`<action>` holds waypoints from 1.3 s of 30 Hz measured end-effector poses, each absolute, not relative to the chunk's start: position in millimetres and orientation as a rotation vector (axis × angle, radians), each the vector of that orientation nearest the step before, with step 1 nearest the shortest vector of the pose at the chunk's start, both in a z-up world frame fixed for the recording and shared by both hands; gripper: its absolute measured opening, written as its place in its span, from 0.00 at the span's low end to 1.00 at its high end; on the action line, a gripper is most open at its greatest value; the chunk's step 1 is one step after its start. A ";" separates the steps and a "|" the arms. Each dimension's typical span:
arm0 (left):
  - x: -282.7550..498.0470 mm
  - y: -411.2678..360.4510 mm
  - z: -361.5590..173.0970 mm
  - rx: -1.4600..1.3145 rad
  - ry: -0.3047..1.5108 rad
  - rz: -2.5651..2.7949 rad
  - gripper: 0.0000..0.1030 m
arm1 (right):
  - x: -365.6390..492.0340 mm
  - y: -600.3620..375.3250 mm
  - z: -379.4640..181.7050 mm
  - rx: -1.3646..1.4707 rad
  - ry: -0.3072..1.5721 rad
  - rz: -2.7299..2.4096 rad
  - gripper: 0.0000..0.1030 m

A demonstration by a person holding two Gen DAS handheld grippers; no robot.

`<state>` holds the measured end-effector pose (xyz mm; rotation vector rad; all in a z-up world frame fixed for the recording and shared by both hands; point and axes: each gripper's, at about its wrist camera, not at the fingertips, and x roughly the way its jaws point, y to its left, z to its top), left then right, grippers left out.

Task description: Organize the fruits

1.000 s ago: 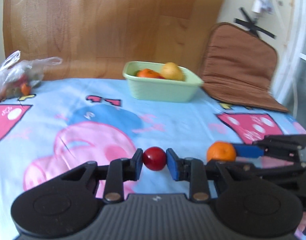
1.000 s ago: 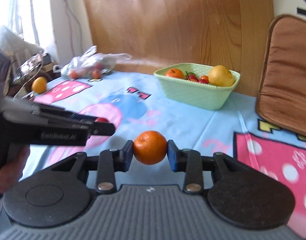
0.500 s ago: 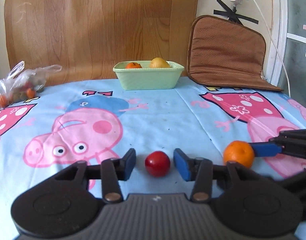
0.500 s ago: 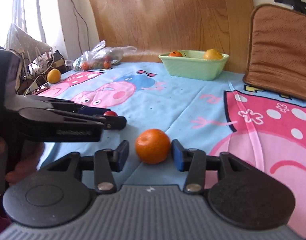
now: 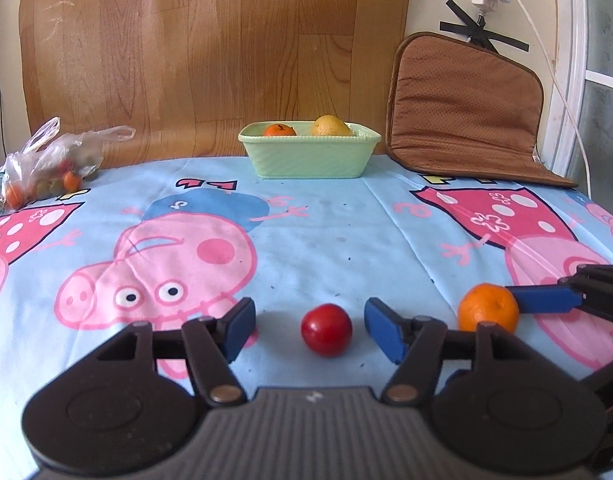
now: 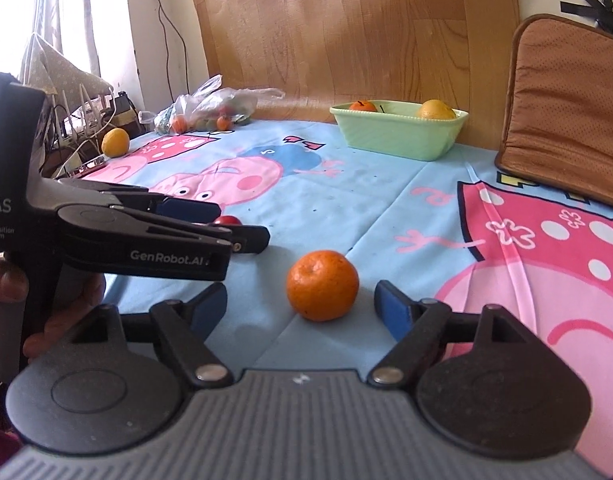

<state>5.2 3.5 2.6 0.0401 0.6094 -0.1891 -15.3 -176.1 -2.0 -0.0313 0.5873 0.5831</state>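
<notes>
While the little red fruit (image 5: 326, 329) sits on the surface (image 5: 338, 232), it lies right in the middle of the left gripper (image 5: 309, 327), a bit ahead of its body. The jaws are wide apart, with a gap on each side of the fruit, so nothing is held. The fruit is round, so it has no long side to line up with.

The orange (image 6: 322, 285) sits the same way between the jaws of the right gripper (image 6: 302, 306), a bit nearer the left one. Those jaws are spread wide too and touch nothing.

The two fruits lie near each other, red one on the left, orange on the right, both at the near edge. The green basket (image 5: 308, 158) is far away at the back, with an orange fruit and a yellow one in it. A plastic bag (image 5: 46, 168) with more fruit lies far left.

Each gripper is closest to its own fruit. I think each just needs to squeeze in place.
</notes>
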 end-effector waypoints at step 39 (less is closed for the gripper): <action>-0.1 13.1 4.8 -0.016 0.580 -0.169 0.61 | -18.2 -178.6 -1.7 -0.032 0.574 0.438 0.75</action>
